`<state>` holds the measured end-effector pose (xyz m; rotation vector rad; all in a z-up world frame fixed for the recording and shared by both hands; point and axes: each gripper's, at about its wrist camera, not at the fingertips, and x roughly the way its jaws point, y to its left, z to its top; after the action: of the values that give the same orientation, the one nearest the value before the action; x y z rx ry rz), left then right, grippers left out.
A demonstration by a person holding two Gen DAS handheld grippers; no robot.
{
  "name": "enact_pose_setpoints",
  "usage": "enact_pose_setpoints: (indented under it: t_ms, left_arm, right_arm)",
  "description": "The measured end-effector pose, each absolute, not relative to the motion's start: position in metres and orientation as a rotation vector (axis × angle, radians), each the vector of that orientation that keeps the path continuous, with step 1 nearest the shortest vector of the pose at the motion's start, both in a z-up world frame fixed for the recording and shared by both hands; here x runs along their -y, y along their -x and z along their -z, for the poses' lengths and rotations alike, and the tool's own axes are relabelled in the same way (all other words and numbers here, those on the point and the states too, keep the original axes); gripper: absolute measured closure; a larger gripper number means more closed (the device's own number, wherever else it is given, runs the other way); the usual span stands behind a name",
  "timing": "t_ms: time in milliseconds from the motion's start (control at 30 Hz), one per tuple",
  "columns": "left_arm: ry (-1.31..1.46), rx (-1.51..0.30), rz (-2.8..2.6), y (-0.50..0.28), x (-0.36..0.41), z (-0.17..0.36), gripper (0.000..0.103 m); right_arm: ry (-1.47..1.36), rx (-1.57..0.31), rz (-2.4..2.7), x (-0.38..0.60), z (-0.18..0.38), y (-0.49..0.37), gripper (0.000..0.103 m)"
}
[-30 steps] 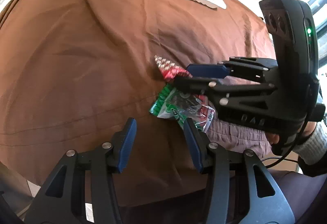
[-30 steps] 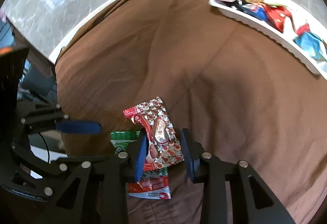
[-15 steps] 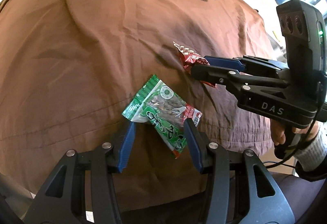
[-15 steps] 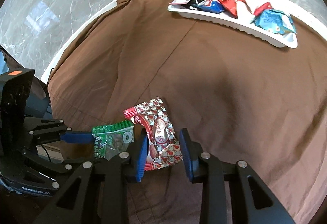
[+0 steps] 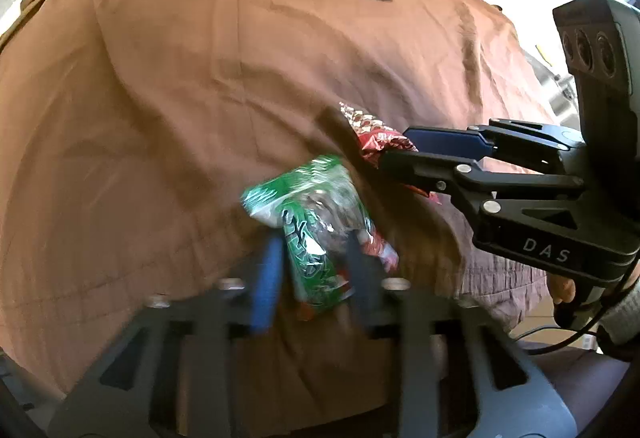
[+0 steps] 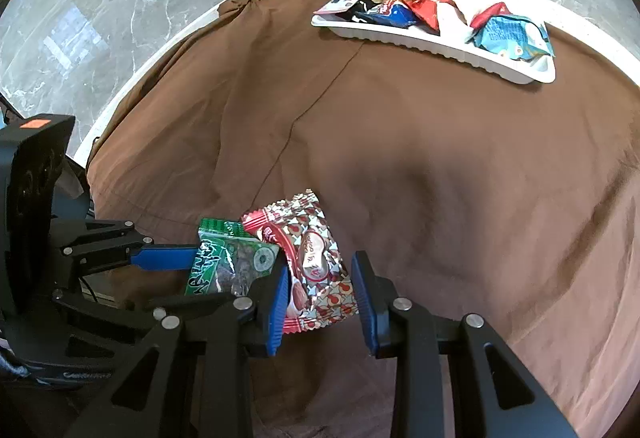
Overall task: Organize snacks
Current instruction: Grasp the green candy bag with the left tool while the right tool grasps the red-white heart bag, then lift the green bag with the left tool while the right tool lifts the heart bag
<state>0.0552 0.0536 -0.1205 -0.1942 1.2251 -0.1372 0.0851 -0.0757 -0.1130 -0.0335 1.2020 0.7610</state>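
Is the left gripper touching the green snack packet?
Touching. Left wrist view shows the left gripper pressed against both sides of the green snack packet.

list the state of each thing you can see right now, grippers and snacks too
left gripper: fingers shut on the green packet, blurred
right gripper: fingers apart around the red packet, grip cannot be told
green packet: pinched between the left fingers
red packet: between the right fingers, one end over the green one
white tray: on the far side, holding several snacks
brown cloth: spread out, creased
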Motion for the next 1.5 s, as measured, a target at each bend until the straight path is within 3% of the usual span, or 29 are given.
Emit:
enact_pose_setpoints:
  t_ms: [133, 467, 767, 1167, 1500]
  left_arm:
    - [0.138, -1.207, 0.15, -0.056, -0.043, 0.117, 0.088]
    - [0.151, -1.181, 0.194, -0.054, -0.045, 0.109, 0.092]
    - [0.159, -1.193, 0.214, -0.059, -0.051, 0.106, 0.092]
    - [0.092, -1.245, 0.235, -0.06, -0.039, 0.118, 0.091]
    - [0.075, -1.259, 0.246, -0.066, -0.033, 0.124, 0.088]
  right_arm:
    - [0.025, -1.201, -0.747, 0.079, 0.112, -0.085, 0.07]
    - [-0.005, -1.19, -0.721, 0.089, 0.105, -0.084, 0.07]
    - [-0.034, -1.199, -0.719, 0.097, 0.102, -0.092, 0.07]
    - [0.141, -1.205, -0.723, 0.074, 0.115, -0.079, 0.067]
    - [0.133, -1.209, -0.741, 0.078, 0.118, -0.08, 0.072]
